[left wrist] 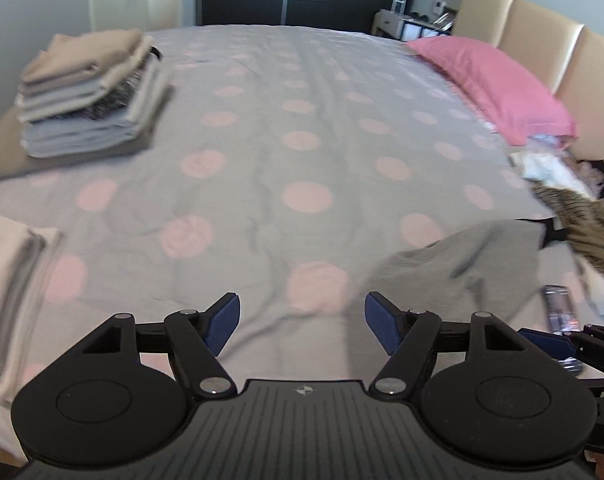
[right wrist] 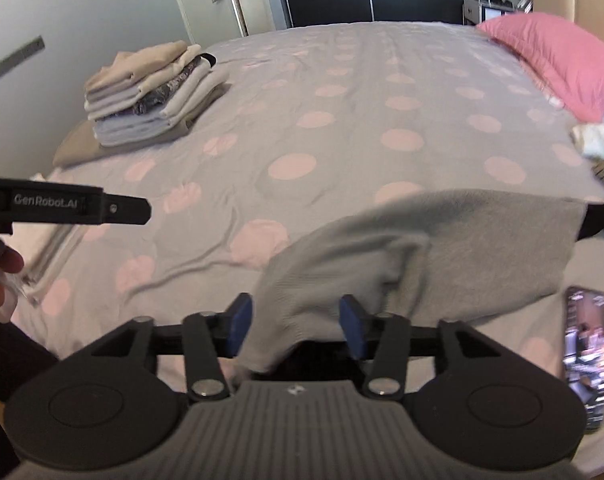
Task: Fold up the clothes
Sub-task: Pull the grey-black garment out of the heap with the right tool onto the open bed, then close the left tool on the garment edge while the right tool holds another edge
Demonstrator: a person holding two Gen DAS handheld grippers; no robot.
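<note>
Right gripper: standing partly open over the near edge of the bed, its blue pads apart; the near corner of the grey garment is lying between them, with the pads not pressing on it as far as the view shows.
Grey garment: lying rumpled on the bedspread, spreading from the right gripper's jaws away to the right; a dark strap or edge is showing at its far right corner.
Left gripper: hovering wide open over bare bedspread, holding nothing; the grey garment is lying just to its right, apart from its pads.
Phone: lying screen-up on the bed, just right of the right gripper.
Hand: gripping the left gripper's handle at the left edge of the right wrist view.
Small folded pile: sitting near the left edge of the bed, pale cloth.
Unfolded clothes: lying heaped at the right side, beyond the grey garment, below the pillow.
Bedspread: grey with pink dots, creased.
Tall folded stack: sitting far left on the bed, beige, grey and patterned layers.
Pink pillow: lying far right against the padded headboard.
</note>
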